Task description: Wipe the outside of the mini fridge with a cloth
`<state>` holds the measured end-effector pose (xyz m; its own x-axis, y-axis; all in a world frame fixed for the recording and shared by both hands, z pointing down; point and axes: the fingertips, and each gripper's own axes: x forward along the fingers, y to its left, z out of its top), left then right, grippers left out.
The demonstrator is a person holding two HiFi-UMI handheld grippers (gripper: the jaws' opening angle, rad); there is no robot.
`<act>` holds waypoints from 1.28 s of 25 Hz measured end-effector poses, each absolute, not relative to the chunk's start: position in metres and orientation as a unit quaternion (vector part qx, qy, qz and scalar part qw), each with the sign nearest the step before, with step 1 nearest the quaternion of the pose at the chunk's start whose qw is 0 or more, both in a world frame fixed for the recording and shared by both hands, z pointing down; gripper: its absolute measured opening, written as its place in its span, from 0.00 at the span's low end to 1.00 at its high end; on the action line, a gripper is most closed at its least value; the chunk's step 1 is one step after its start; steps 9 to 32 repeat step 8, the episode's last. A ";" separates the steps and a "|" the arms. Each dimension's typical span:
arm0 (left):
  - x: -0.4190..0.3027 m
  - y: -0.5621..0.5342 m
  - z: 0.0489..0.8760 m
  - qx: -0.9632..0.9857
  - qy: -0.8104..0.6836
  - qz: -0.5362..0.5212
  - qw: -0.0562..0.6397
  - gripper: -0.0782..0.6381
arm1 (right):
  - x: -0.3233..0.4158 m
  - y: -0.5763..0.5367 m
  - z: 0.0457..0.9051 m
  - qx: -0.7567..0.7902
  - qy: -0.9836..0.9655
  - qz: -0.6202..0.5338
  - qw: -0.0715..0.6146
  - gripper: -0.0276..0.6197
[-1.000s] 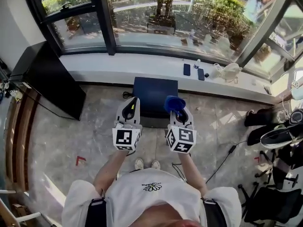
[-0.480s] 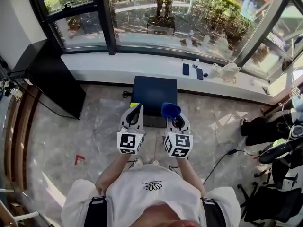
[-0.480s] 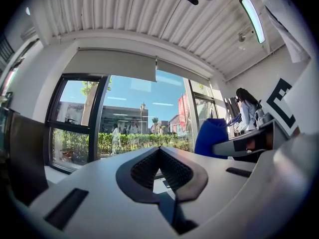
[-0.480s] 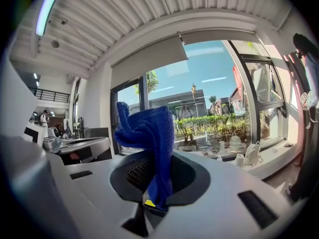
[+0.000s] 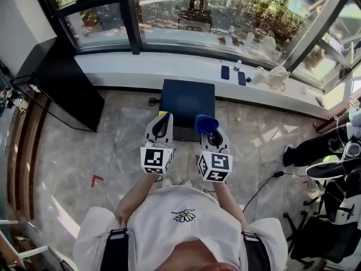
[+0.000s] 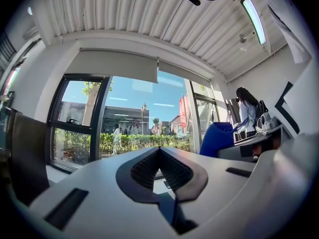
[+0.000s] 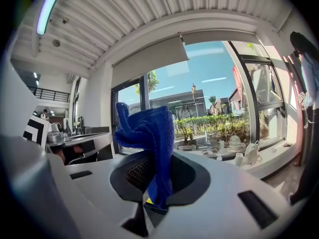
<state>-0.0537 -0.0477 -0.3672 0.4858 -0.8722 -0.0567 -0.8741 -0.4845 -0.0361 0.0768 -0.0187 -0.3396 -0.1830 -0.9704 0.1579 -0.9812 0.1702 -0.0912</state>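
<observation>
Little has shifted since the earlier frames: our two grippers have drawn slightly closer and sit side by side. The dark blue mini fridge (image 5: 186, 100) stands on the floor (image 5: 113, 151) below the window sill (image 5: 169, 72). In the head view it lies just beyond both sets of fingertips. Left gripper (image 5: 162, 123): we see its fingers pressed together, with nothing between them. Right gripper (image 5: 212, 135): its fingers are clamped on the blue cloth (image 7: 149, 133), which rises in a bunch above the fingertips.
</observation>
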 end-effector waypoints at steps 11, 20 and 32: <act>-0.060 -0.043 -0.362 -0.864 0.504 0.013 0.018 0.12 | 0.069 -0.016 -0.337 0.641 -0.761 0.091 0.035 0.15; -0.060 -0.043 -0.362 -0.864 0.504 0.013 0.018 0.12 | 0.069 -0.016 -0.337 0.641 -0.761 0.091 0.035 0.15; -0.060 -0.043 -0.362 -0.864 0.504 0.013 0.018 0.12 | 0.069 -0.016 -0.337 0.641 -0.761 0.091 0.035 0.15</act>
